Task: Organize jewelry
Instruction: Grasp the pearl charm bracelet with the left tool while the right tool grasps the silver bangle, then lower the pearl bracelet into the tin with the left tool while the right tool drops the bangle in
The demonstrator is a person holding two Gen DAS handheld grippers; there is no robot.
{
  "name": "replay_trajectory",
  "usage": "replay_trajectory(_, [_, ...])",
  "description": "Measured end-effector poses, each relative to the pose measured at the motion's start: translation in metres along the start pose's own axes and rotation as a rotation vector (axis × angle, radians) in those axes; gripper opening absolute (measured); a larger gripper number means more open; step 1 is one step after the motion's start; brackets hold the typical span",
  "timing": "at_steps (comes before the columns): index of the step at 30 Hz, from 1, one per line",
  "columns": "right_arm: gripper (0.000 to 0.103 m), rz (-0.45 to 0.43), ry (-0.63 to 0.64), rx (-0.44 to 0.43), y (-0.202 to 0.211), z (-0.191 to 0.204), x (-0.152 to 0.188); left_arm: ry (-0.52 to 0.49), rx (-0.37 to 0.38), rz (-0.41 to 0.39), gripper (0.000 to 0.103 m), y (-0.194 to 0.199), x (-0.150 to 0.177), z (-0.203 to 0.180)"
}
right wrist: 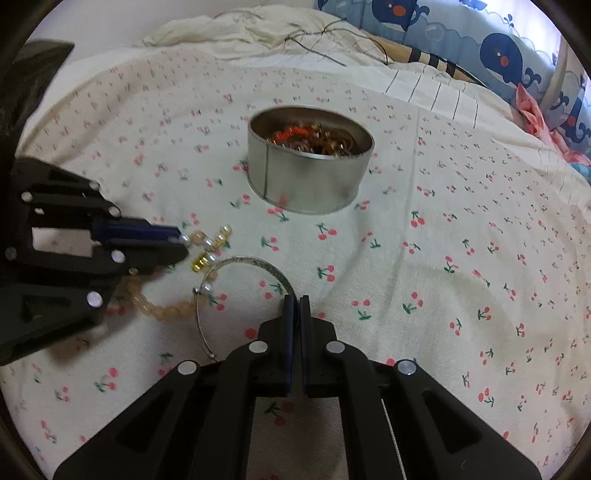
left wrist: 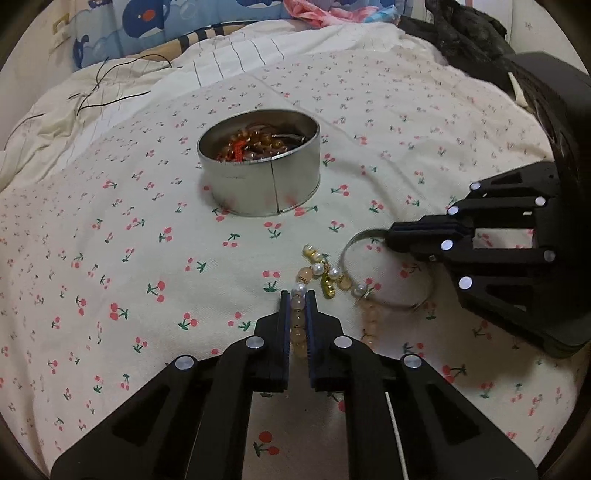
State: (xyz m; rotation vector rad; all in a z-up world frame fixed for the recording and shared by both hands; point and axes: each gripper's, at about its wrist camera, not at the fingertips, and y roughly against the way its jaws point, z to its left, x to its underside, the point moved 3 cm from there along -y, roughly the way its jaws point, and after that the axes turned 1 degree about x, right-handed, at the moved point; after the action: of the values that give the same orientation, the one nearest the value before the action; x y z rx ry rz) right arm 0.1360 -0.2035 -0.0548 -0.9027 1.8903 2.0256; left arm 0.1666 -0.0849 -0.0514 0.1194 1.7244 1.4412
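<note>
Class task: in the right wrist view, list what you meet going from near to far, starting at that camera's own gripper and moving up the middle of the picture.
Right hand-held gripper shut on the silver bangle → round metal tin with jewelry inside → striped white bedding → whale-print fabric.

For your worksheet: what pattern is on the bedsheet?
Small red cherries on white bedsheet; left wrist view.

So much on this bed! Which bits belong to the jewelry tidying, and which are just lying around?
Part of the job:
- beaded bracelet, pinched by the left gripper
- silver bangle, pinched by the right gripper
- round tin already holding jewelry

Just lying about:
- cherry-print sheet
- whale-print pillow
- thin black cord
- pink cloth
</note>
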Motion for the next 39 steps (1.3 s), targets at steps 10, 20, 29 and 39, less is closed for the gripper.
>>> replay_trajectory(10, [0.003,-0.065,-0.084,-0.096,0.016,-0.006,-0.01,-0.007,-0.01,-0.058,0.007,0.021,-0.008,0.0])
replay_trajectory(20, [0.003,-0.19,-0.127,-0.058,0.051,-0.021,-0.035,0.036,-0.004,-0.147,0.007,0.059,-0.036,0.022])
replay_trajectory(29, [0.003,-0.25,-0.178,0.003,0.064,-0.054,-0.07,0.106,0.043,-0.222,0.007,0.072,-0.098,0.054])
replay_trajectory(39, [0.003,-0.21,-0.145,0.079,0.039,-0.066,-0.087,0.154,0.166,-0.177,0.007,0.007,-0.129,0.047])
